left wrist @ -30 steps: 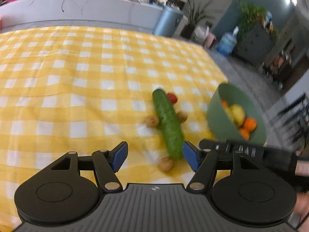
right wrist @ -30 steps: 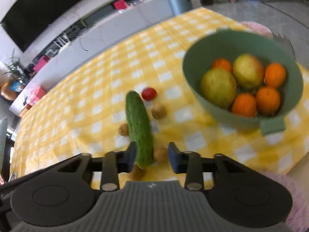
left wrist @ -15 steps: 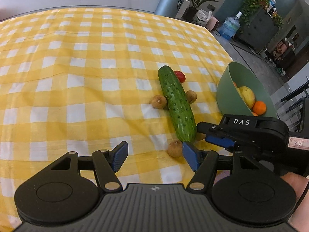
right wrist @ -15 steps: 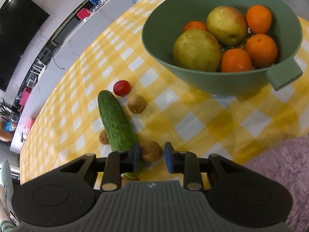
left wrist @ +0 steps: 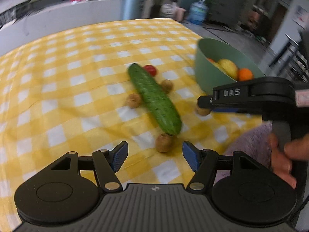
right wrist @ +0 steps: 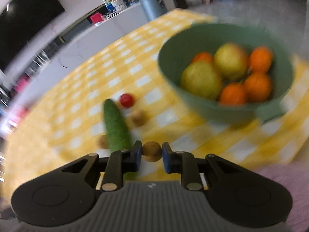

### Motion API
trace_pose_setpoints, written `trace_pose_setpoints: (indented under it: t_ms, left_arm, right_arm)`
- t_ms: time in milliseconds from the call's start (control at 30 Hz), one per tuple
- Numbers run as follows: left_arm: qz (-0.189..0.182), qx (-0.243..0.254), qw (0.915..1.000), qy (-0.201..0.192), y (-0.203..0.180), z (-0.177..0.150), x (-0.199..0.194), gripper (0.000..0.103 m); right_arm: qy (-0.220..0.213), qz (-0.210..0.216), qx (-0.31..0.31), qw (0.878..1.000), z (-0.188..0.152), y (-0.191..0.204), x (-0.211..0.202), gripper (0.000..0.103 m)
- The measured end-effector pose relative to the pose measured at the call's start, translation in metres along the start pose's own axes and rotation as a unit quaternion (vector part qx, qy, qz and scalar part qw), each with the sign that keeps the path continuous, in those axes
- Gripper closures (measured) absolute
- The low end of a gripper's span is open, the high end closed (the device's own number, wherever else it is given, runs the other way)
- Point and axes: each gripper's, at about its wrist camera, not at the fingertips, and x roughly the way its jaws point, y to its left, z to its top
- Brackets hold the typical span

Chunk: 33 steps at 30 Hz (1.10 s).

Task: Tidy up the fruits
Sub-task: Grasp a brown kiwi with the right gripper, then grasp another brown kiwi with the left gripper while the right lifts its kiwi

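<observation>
A green cucumber (left wrist: 154, 98) lies on the yellow checked cloth (left wrist: 77, 81) with a red tomato (left wrist: 150, 70) at its far end and small brown fruits (left wrist: 133, 100) around it. My right gripper (right wrist: 152, 154) is shut on one small brown fruit (right wrist: 152, 151) and holds it above the cloth; it also shows in the left wrist view (left wrist: 204, 106). My left gripper (left wrist: 154, 155) is open, just short of another brown fruit (left wrist: 164, 142) at the cucumber's near end. A green bowl (right wrist: 173, 81) holds oranges (right wrist: 257, 84) and apples (right wrist: 200, 80).
The table's right edge runs close behind the bowl (left wrist: 208, 77). A purple fuzzy surface (left wrist: 249, 145) lies at the near right. A grey counter (left wrist: 58, 21) and a bin (left wrist: 133, 6) stand beyond the table.
My right gripper has closed on the brown fruit and lifted it off the cloth, toward the bowl. The left gripper has tilted up and stayed open.
</observation>
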Motion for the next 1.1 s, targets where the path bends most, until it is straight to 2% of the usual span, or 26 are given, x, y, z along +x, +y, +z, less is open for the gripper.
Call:
trace_pose_setpoints:
  t_ms: [67,200,367,500,600,667,700,767,967,1100]
  left_arm:
    - [-0.015,0.023,0.9996,-0.010,-0.006,-0.003,0.002,0.027]
    - [-0.055,0.012,0.9981,-0.024,-0.005,-0.008,0.015,0.027]
    - [-0.045,0.042,0.9980,-0.015,-0.014,-0.011,0.031,0.029]
    - [-0.032,0.050,0.9980,-0.025,-0.018,-0.011,0.037,0.032]
    - [-0.019,0.041,0.9983,-0.035,-0.017,-0.011,0.038,0.043]
    - [-0.008,0.036,0.9985,-0.039,-0.015,-0.011,0.038,0.058]
    - [-0.004,0.031,0.9987,-0.040,-0.013,-0.011,0.038,0.061]
    - [-0.016,0.018,0.9990,-0.038,-0.008,-0.010,0.036,0.068]
    - [-0.026,-0.024,0.9987,-0.036,0.000,-0.011,0.029,0.074]
    - [-0.019,-0.039,0.9980,-0.046,0.002,-0.012,0.020,0.075]
  right_arm:
    - [0.002,-0.042,-0.053,0.998,0.002,0.006,-0.001,0.084]
    - [0.043,-0.046,-0.061,0.996,0.002,0.002,0.009,0.084]
    - [0.050,-0.035,-0.060,0.996,0.003,-0.001,0.014,0.084]
    - [0.047,-0.030,-0.061,0.997,0.000,0.001,0.013,0.084]
    - [0.046,-0.028,-0.062,0.997,0.000,0.001,0.011,0.084]
    - [0.045,-0.028,-0.066,0.996,-0.001,0.003,0.012,0.084]
    - [0.046,-0.027,-0.068,0.996,-0.001,0.003,0.012,0.084]
    - [0.045,-0.027,-0.073,0.996,-0.001,0.004,0.012,0.084]
    - [0.044,-0.026,-0.080,0.995,-0.001,0.007,0.011,0.084]
    - [0.035,-0.013,-0.087,0.996,-0.003,0.010,0.007,0.085]
